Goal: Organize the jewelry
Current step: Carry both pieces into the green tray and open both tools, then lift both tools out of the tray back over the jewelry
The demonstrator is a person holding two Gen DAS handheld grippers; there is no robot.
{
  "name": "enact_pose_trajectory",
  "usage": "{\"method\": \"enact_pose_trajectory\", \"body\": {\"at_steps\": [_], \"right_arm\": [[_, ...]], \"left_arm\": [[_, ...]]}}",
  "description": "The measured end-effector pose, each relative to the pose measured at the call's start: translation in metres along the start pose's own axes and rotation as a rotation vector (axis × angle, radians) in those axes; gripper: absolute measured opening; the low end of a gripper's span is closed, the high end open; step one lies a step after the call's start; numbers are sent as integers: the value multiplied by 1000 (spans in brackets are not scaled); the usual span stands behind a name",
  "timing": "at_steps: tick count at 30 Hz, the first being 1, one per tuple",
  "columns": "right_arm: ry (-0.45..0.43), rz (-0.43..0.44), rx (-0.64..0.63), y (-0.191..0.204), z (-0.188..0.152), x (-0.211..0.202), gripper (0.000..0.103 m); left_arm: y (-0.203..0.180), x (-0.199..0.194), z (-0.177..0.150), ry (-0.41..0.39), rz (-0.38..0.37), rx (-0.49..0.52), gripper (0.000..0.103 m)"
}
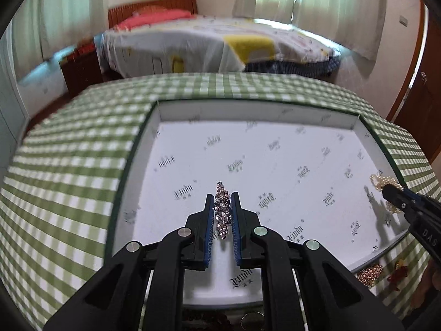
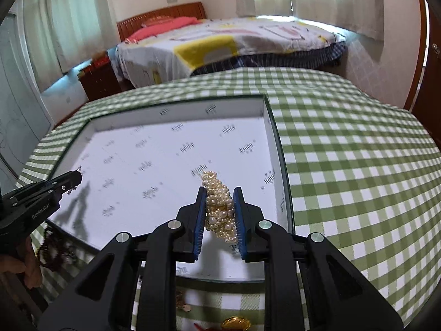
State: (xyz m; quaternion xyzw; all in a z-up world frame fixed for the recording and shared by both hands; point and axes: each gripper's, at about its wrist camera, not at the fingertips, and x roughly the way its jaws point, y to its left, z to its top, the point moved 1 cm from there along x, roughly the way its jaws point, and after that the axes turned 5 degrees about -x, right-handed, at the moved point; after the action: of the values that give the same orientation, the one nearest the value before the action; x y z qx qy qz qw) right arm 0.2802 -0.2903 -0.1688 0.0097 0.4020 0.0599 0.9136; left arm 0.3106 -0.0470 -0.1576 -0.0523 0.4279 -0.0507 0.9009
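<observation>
- Bedroom behind: bed (image 1: 193, 44) with patterned cover, curtained windows.
- Green-checked surface (image 1: 69, 151) carrying a shallow white box (image 1: 193, 113) with printed lining.
- Left hand-held gripper (image 1: 222, 201) clenched on a rhinestone piece (image 1: 222, 209), held above the box's floor, left of middle.
- Right hand-held gripper (image 2: 220, 201) clenched on a pearl cluster piece (image 2: 220, 207), held above the box near its right wall.
- More jewelry (image 1: 370, 273) lay on the cloth, just beside the box's near edge.
</observation>
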Motion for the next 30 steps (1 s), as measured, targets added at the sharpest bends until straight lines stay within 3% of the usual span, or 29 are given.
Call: {"method": "enact_pose_trajectory", "body": {"at_steps": [8, 10, 12, 16, 21, 30], "right_arm": [[20, -7, -14, 0, -3, 4, 24], [9, -13, -17, 3, -4, 1, 40], [6, -6, -17, 5, -4, 0, 45], [1, 1, -5, 3, -4, -5, 46], [-49, -4, -12, 11, -4, -32, 47], [-109, 31, -44, 40, -29, -86, 48]], "left_arm": [[-1, 11, 1, 49, -2, -14, 16], [-3, 12, 2, 49, -2, -12, 24], [-4, 12, 3, 49, 9, -13, 46], [-4, 8, 1, 44, 7, -17, 49], [-1, -14, -1, -7, 6, -14, 58], [8, -82, -30, -135, 26, -13, 61]]}}
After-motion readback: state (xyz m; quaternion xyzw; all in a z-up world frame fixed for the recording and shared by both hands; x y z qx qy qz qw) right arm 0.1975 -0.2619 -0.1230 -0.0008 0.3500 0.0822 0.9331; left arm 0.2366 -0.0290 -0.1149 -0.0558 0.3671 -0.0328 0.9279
